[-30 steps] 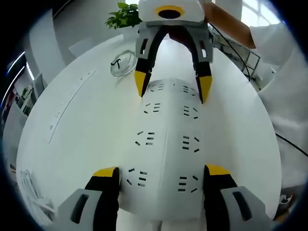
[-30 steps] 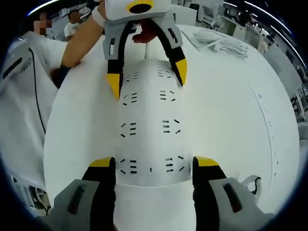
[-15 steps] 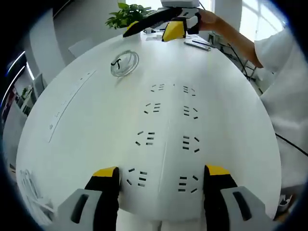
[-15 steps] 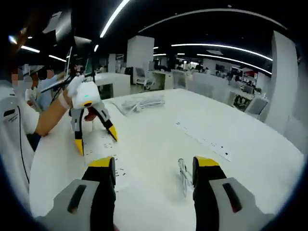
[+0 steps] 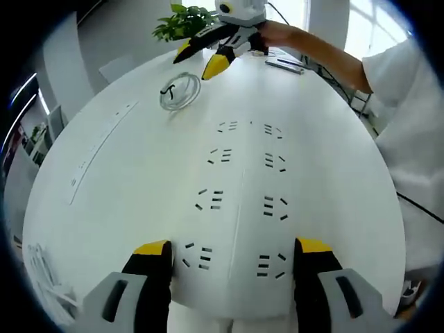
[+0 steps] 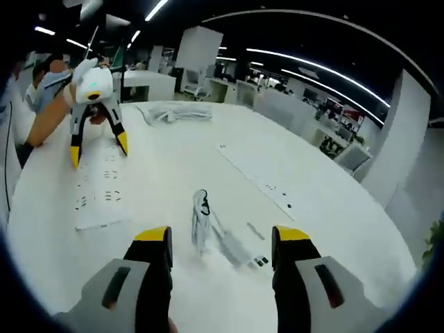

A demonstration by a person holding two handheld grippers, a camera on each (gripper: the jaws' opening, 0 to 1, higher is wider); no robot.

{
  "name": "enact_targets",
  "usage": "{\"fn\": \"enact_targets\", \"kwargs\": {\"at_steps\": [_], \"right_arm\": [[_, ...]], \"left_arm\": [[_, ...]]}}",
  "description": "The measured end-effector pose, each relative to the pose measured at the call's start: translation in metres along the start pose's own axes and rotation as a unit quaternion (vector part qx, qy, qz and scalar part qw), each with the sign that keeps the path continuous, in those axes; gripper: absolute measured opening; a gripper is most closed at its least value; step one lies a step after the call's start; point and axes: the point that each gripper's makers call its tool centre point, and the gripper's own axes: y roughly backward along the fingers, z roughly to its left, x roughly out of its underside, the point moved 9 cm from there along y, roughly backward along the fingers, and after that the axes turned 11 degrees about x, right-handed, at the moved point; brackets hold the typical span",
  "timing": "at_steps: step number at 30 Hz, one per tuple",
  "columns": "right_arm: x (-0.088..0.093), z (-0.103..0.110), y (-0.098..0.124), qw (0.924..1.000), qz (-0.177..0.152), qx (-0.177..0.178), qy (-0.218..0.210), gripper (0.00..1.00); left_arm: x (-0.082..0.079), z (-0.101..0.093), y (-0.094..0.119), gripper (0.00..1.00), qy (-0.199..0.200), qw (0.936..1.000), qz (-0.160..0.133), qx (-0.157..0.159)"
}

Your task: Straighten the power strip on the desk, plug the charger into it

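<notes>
- Power strip (image 5: pixel 239 201) lies flat on the white round desk (image 5: pixel 125 180), running straight ahead from between the left gripper (image 5: pixel 232 258) jaws; it is wide, white and flat, with two columns of dark slot sockets.
- Left gripper has its yellow-tipped jaws spread wide at the near end of the strip, one tip at each side, with nothing held between them.
- To that gripper's left, a long thin white strip (image 5: pixel 100 149) lies on the desk, and a bundle of white cables (image 5: pixel 41 270) sits at the near-left edge.
- Ahead and a little left is the charger (image 5: pixel 179 90), a coiled clear-white cable with a dark plug end.
- Far ahead, the right gripper (image 5: pixel 198 61) hangs over the desk just beyond the coil, held by a person's hand (image 5: pixel 274 33) with a white sleeve (image 5: pixel 406 76) to the right; a green plant (image 5: pixel 182 22) stands behind it.
- In the right gripper view, the left gripper (image 6: pixel 97 149) stands far left and ahead over the power strip (image 6: pixel 97 187), in a hand (image 6: pixel 59 104).
- Right gripper (image 6: pixel 220 244) jaws are spread wide and empty; the charger (image 6: pixel 201 222) lies on the desk just ahead between them, its white cable bunched and blurred, with a small grey block beside it.
- Ahead and right lies the long thin strip (image 6: pixel 257 177); more white cables (image 6: pixel 170 112) are piled far ahead.
- Beyond the desk (image 6: pixel 333 222) is a dim open office with ceiling light strips; no writing can be read.
</notes>
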Motion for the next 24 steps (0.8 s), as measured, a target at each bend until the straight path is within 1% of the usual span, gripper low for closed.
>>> {"fn": "enact_targets", "kwargs": {"at_steps": [1,2,3,5,6,7,8,9,10,11,14,15,17,19,20,21,22,24], "right_arm": [[0.000,-0.003,-0.004,0.9998,0.008,-0.004,0.019,0.56],[0.002,-0.006,-0.008,0.9983,0.032,-0.015,0.047,0.54],[0.003,-0.008,-0.011,0.9958,0.046,-0.021,0.076,0.53],[0.000,-0.012,-0.015,0.9920,0.053,-0.035,0.109,0.52],[-0.001,-0.014,-0.016,0.9907,0.056,-0.048,0.114,0.52],[-0.003,-0.016,-0.019,0.9925,0.058,-0.050,0.096,0.53],[-0.004,-0.017,-0.022,0.9922,0.063,-0.058,0.091,0.53],[-0.002,-0.018,-0.024,0.9869,0.075,-0.071,0.124,0.53],[-0.001,-0.020,-0.027,0.9822,0.089,-0.071,0.149,0.51],[0.000,-0.023,-0.028,0.9786,0.102,-0.073,0.163,0.51],[-0.005,-0.025,-0.027,0.9749,0.108,-0.102,0.165,0.51],[-0.004,-0.024,-0.026,0.9707,0.123,-0.116,0.171,0.51],[-0.005,-0.025,-0.028,0.9585,0.147,-0.116,0.215,0.48],[-0.003,-0.025,-0.031,0.9401,0.170,-0.116,0.272,0.47],[-0.003,-0.027,-0.033,0.9343,0.179,-0.108,0.289,0.46],[-0.003,-0.030,-0.036,0.9328,0.186,-0.100,0.292,0.46],[-0.004,-0.029,-0.041,0.9338,0.185,-0.105,0.288,0.47],[-0.004,-0.028,-0.049,0.9333,0.187,-0.113,0.285,0.46]], "left_arm": [[0.000,0.000,0.000,0.72,0.000,1.0000,0.000,0.000],[0.000,0.000,0.000,0.72,0.000,1.0000,0.000,0.000],[0.000,0.000,0.000,0.72,-0.001,1.0000,-0.001,0.000],[0.000,-0.001,-0.001,0.72,-0.001,1.0000,-0.002,0.000],[0.000,-0.001,-0.001,0.72,-0.001,1.0000,-0.002,0.000],[0.000,-0.001,-0.001,0.72,-0.001,1.0000,-0.002,0.000],[-0.001,-0.001,-0.001,0.72,-0.001,1.0000,-0.001,0.000],[-0.001,-0.001,-0.001,0.72,-0.001,1.0000,0.000,0.000],[-0.001,-0.001,-0.001,0.72,-0.001,1.0000,0.000,0.000],[-0.001,-0.001,-0.001,0.72,-0.001,1.0000,0.000,0.000],[-0.001,-0.001,-0.001,0.72,-0.001,1.0000,-0.001,0.000],[-0.001,0.000,-0.001,0.72,-0.001,1.0000,-0.001,0.000],[-0.001,0.000,-0.001,0.72,-0.001,1.0000,0.000,0.000],[0.000,0.000,-0.001,0.72,-0.001,1.0000,-0.001,0.000],[0.000,0.000,-0.001,0.72,-0.002,1.0000,-0.001,0.000],[0.000,0.000,-0.001,0.72,-0.002,1.0000,-0.001,0.001],[0.000,0.000,-0.001,0.72,-0.002,1.0000,-0.001,0.001],[0.000,0.000,-0.001,0.72,-0.002,1.0000,0.000,0.001]]}}
